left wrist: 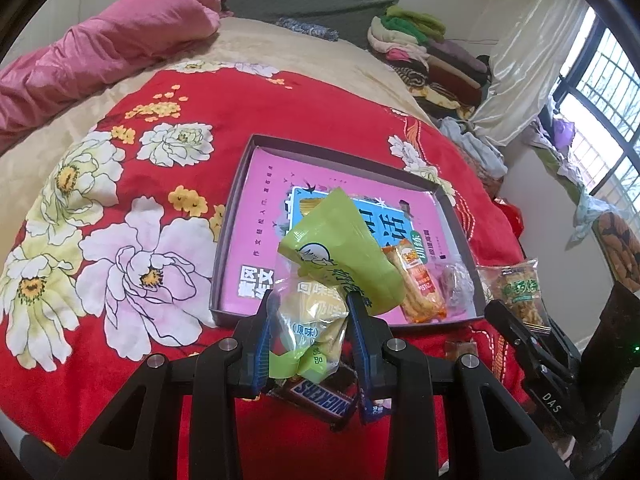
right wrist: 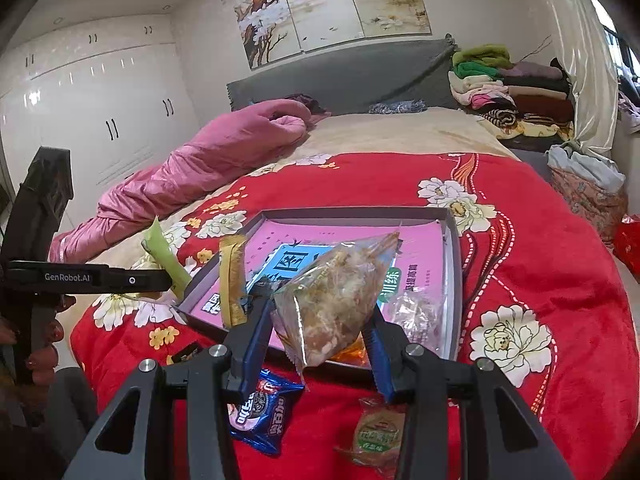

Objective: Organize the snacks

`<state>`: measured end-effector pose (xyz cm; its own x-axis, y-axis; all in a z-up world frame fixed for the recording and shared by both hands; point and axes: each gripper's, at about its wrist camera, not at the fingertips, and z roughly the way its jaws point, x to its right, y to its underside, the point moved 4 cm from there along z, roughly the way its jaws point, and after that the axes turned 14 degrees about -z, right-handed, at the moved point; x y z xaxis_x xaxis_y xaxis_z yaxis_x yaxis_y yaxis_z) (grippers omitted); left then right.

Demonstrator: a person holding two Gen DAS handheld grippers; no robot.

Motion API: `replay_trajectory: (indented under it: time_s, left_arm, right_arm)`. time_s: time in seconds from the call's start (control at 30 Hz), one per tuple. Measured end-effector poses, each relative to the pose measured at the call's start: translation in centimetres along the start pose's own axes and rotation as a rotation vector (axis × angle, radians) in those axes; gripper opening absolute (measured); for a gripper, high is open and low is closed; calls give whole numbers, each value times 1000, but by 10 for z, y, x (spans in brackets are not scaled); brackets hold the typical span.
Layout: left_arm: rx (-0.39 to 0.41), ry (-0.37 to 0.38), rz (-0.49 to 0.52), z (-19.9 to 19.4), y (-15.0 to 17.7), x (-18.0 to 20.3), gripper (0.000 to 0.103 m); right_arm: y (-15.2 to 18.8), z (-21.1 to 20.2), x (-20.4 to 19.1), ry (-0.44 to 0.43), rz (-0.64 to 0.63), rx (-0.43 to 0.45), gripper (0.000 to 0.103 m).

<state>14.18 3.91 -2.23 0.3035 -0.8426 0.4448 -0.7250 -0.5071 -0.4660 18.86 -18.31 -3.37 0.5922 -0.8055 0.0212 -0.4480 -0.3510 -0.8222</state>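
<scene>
My left gripper (left wrist: 312, 300) is shut on a green snack bag (left wrist: 336, 248) with yellow pieces inside, held just above the near edge of the shallow grey tray (left wrist: 232, 224) with a pink printed bottom. An orange snack pack (left wrist: 420, 284) and a clear wrapped sweet (left wrist: 456, 284) lie in the tray's near right corner. My right gripper (right wrist: 320, 304) is shut on a clear bag of brown snacks (right wrist: 336, 296), held over the tray (right wrist: 452, 272). From the left wrist view the same bag (left wrist: 516, 292) shows its green label.
The tray sits on a red flowered bedspread (left wrist: 160, 208). A Snickers bar (left wrist: 320, 396) lies under my left gripper. A blue cookie pack (right wrist: 260, 408) and a green-labelled round cake (right wrist: 376, 436) lie under my right. A brown stick pack (right wrist: 232, 280) leans at the tray's edge. A pink quilt (right wrist: 192, 184) lies behind.
</scene>
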Motion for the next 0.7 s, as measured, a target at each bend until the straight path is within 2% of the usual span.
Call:
replay_trajectory:
  time_s: [0.37, 0.7]
  left_arm:
    - [1, -32, -7, 11, -4, -6, 35]
    - [-13, -92, -1, 33, -8, -13, 35]
  right_arm:
    - [0, 3, 24, 22, 47, 0, 45]
    - [2, 8, 53, 42, 107, -10, 45]
